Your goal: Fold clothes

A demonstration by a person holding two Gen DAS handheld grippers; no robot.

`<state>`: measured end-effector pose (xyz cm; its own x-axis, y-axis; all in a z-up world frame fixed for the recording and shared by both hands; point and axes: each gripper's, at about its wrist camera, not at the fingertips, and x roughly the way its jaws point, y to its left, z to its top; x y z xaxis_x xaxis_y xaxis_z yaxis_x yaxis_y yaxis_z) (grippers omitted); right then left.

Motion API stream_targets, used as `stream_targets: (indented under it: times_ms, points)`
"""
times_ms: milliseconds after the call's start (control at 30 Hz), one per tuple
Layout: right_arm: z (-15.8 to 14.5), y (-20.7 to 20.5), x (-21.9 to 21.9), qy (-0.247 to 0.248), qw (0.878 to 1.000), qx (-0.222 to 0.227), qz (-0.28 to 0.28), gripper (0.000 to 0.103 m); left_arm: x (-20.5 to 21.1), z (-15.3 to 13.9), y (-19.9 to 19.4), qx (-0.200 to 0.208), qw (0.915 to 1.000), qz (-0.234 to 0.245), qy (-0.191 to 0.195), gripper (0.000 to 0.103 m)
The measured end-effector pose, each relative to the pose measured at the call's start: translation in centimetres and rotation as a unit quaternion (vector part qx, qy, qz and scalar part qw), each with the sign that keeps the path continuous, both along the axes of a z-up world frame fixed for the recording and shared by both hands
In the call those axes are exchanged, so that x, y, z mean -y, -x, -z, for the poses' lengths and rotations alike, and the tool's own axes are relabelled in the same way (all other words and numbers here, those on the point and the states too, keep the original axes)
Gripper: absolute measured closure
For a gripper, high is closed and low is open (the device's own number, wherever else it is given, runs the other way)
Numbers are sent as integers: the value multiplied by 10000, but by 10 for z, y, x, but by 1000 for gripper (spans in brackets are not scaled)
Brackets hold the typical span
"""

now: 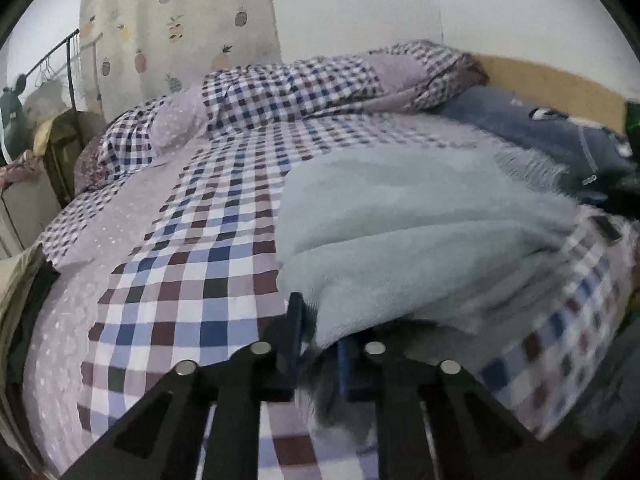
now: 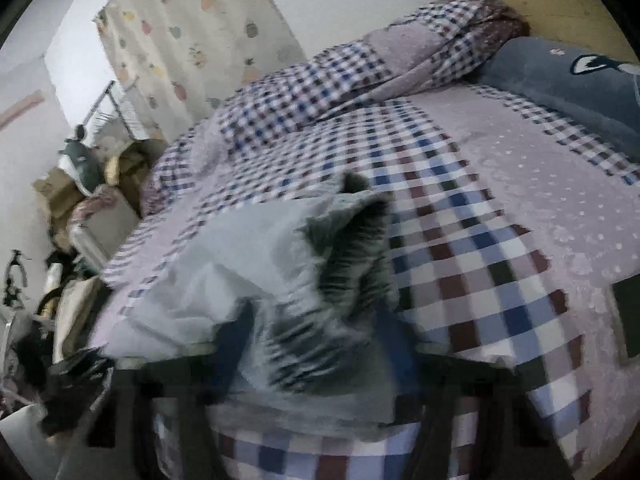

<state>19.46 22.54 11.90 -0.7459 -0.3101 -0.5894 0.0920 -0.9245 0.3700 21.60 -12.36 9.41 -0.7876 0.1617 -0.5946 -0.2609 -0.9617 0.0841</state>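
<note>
Pale grey-green cloth (image 1: 420, 232) with a fringed edge lies bunched on the checked bedspread (image 1: 192, 264) in the left wrist view, its near corner pinched between the closed fingers of the left gripper (image 1: 320, 344). A crumpled checked quilt (image 1: 304, 84) and a blue cushion (image 1: 532, 128) sit further back. From the right wrist, the same cloth (image 2: 224, 264) drapes over the right gripper (image 2: 316, 344); the picture is blurred, but its fingers seem clamped on a raised fold.
</note>
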Motion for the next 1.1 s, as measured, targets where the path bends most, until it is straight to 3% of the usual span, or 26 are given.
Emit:
stream_targets:
  times_ms: [67,133,167,200,233,433,500,567,633,733,867,1033,1100]
  points:
    - [1,1,-14,182,9997,85,138,83,-4,-1,-18,-2,9999,112,56,100]
    - [4,1,-27,210,9989,216,348,85,-6,13,-25,281,9995,118,75,101]
    - [5,2,-32,190,9983,289,465,89,-7,19,-26,353,9993,92,128,101]
    - [8,2,-35,88,9974,378,609,100,-7,22,-26,361,9992,73,166,101]
    - [9,2,-39,-21,9960,459,760,100,-7,25,-26,369,9991,54,204,100]
    - [-8,-10,-52,22,9946,115,1028,91,7,24,-28,440,9990,40,-116,94]
    - [-14,-13,-49,100,9949,-34,1003,70,12,24,-29,529,9982,95,-256,92]
    - [-19,-14,-44,177,9954,-185,923,63,21,19,-32,641,9962,156,-575,83]
    - [-24,-14,-37,210,9960,-297,812,62,28,11,-40,644,9929,246,-966,57]
    - [-31,-9,-20,145,9976,-448,511,62,38,-7,-54,345,9869,348,-1538,28]
    - [-29,3,4,-240,9986,-410,217,62,50,-18,-45,235,9759,306,-2150,20]
    - [5,33,12,-689,9964,472,131,64,74,-18,-2,389,9531,-56,-3001,20]
    - [15,40,3,-578,9955,728,188,64,80,-24,16,332,9450,-142,-3250,20]
